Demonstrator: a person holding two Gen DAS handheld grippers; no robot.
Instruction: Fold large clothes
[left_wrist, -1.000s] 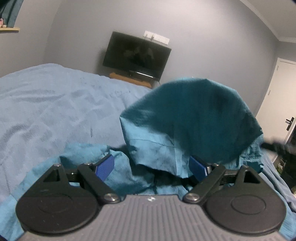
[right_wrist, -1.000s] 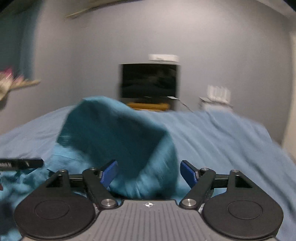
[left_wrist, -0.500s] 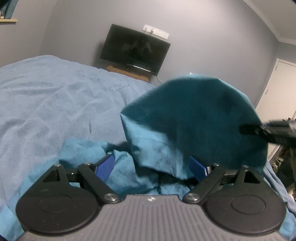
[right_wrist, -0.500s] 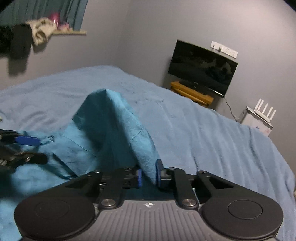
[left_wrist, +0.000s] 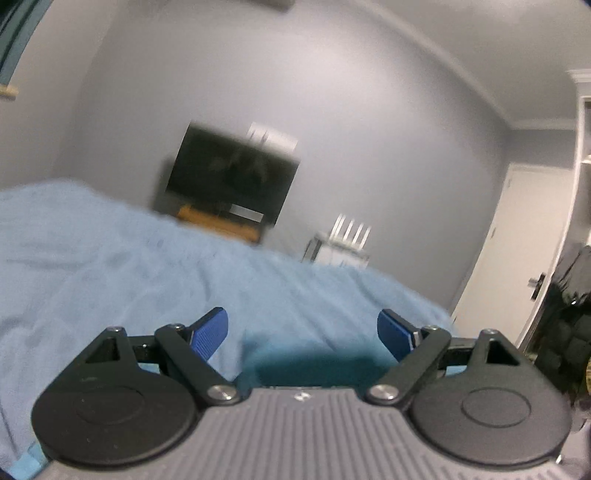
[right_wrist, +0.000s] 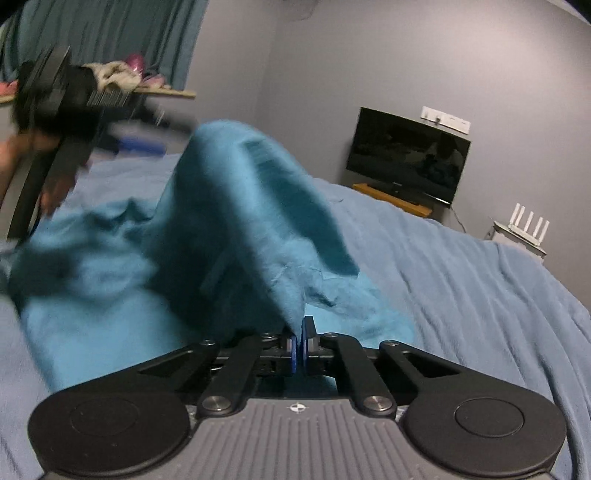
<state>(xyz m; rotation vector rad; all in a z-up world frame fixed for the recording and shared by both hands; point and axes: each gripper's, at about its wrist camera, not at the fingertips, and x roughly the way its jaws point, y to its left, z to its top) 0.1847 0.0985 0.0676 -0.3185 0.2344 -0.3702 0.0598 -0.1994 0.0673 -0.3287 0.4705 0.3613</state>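
1. Right gripper (right_wrist: 299, 341): clenched on a fold of the teal garment (right_wrist: 236, 229); the cloth rises in a peak at centre frame in the right wrist view.
2. Teal garment: the rest lies crumpled on the light blue bed cover (right_wrist: 461, 280), lower left to centre.
3. Left gripper (left_wrist: 301, 334): jaws spread wide and opening, nothing pinched; teal cloth shows just below them at bottom centre. In the right wrist view it appears blurred at upper left.
4. Containers: the only holder is the shelf (right_wrist: 173, 91) at upper left, bearing a heap of clothing.
5. Television (right_wrist: 408, 155) at upper right, white router (right_wrist: 526, 229) at right edge.
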